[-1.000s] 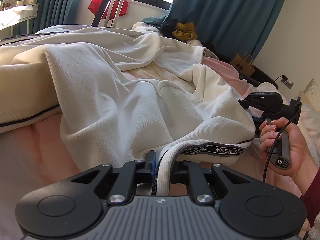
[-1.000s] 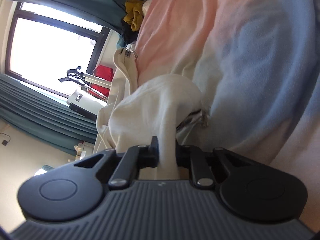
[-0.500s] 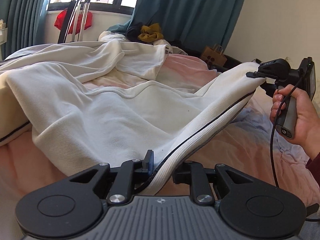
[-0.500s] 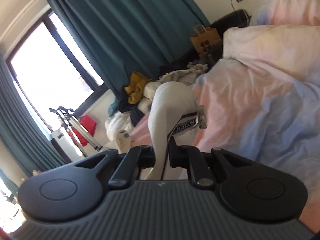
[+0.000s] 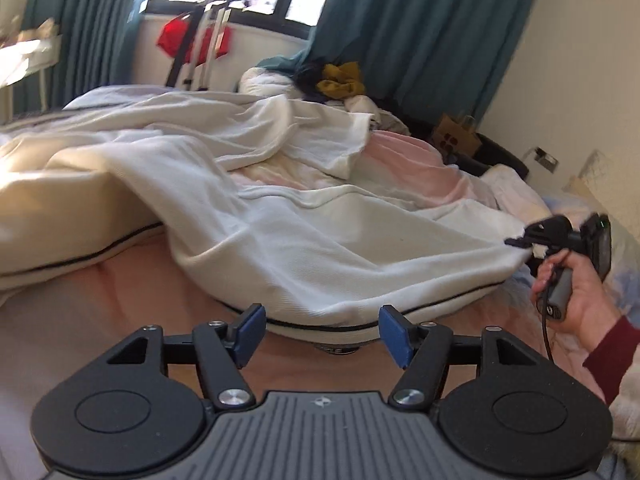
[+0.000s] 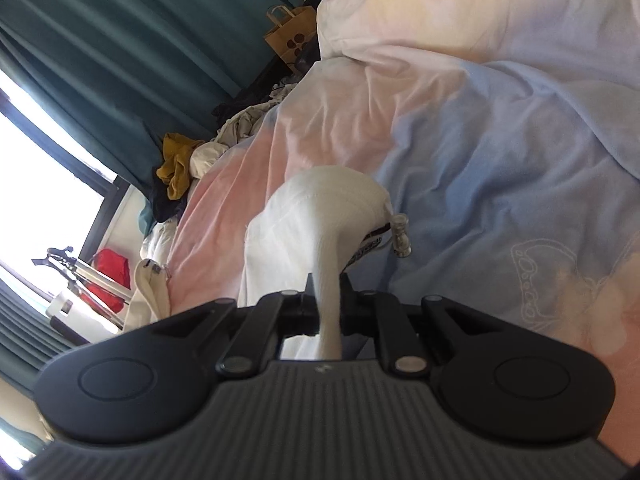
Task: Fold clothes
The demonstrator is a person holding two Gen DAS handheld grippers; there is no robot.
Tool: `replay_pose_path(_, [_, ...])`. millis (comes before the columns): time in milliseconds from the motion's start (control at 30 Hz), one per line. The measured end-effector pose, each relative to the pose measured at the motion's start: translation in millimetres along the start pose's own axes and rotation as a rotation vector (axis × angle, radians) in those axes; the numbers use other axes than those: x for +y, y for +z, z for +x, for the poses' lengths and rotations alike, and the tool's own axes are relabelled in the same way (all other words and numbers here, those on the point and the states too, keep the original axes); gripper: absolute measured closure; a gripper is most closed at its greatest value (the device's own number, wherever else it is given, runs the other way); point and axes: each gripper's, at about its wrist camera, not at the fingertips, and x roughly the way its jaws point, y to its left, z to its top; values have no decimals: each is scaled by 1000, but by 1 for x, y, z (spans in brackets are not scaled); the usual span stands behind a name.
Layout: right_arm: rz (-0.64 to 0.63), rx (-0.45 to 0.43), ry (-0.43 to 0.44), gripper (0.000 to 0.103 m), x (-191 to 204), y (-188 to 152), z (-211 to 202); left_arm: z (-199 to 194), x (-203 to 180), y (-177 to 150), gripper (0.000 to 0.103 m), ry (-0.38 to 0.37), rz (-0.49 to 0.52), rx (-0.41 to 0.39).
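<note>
A white ribbed garment (image 5: pixel 288 240) with a black-striped waistband lies spread over the pink and blue bed cover (image 5: pixel 404 160). My left gripper (image 5: pixel 322 334) is open and empty, its blue pads (image 5: pixel 250 334) just in front of the waistband edge. My right gripper (image 6: pixel 326 300) is shut on a corner of the white garment (image 6: pixel 316 216); a drawstring with a metal tip (image 6: pixel 401 236) hangs beside it. In the left wrist view the right gripper (image 5: pixel 520 242) holds that corner at the right.
A pile of clothes with a mustard piece (image 5: pixel 340 82) sits at the far end of the bed. Teal curtains (image 5: pixel 420 32), a window and a red item on a stand (image 5: pixel 192 40) are behind. A paper bag (image 5: pixel 456 140) stands by the wall.
My left gripper has opened and let go of the waistband, which now lies on the bed. My right gripper has lowered, still holding its corner.
</note>
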Motion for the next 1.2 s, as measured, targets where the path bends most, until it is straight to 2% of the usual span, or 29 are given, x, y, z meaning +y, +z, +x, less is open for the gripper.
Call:
replay_pose_path(67, [-8, -33, 31, 92, 4, 5, -6, -12, 27, 10, 22, 22, -157, -3])
replay_pose_path(133, [-5, -91, 65, 93, 8, 11, -14, -24, 57, 21, 21, 43, -325, -11])
replay_pose_path(200, [1, -160, 90, 93, 8, 17, -20, -33, 100, 32, 21, 59, -535, -47])
replay_pose_path(333, [0, -262, 63, 93, 7, 27, -23, -33, 155, 37, 22, 130, -819, -121])
replay_pose_path(400, [20, -288, 44, 93, 1, 30, -21, -31, 176, 35, 32, 155, -928, -161])
replay_pose_path(467, [44, -293, 36, 93, -7, 34, -17, -30, 188, 34, 50, 170, -993, -181])
replay_pose_path(500, [54, -291, 33, 93, -11, 36, -15, -31, 191, 34, 56, 179, -1007, -185])
replay_pose_path(567, [71, -282, 29, 93, -18, 38, -10, -36, 189, 36, 76, 195, -975, -190])
replay_pose_path(667, [98, -264, 30, 93, -25, 39, -7, -58, 184, 46, 87, 207, -927, -204])
replay_pose_path(833, [161, -180, 54, 93, -36, 45, -12, -119, 185, 76, 91, 221, -838, -259])
replay_pose_path(1000, [234, -68, 91, 94, -48, 54, -18, -185, 204, 100, 91, 213, -832, -244])
replay_pose_path(1100, [168, 5, 123, 94, -43, 69, -26, -204, 219, 102, 91, 188, -838, -195])
replay_pose_path(1200, [13, -6, 176, 94, -39, 76, -52, -208, 228, 90, 91, 180, -844, -151])
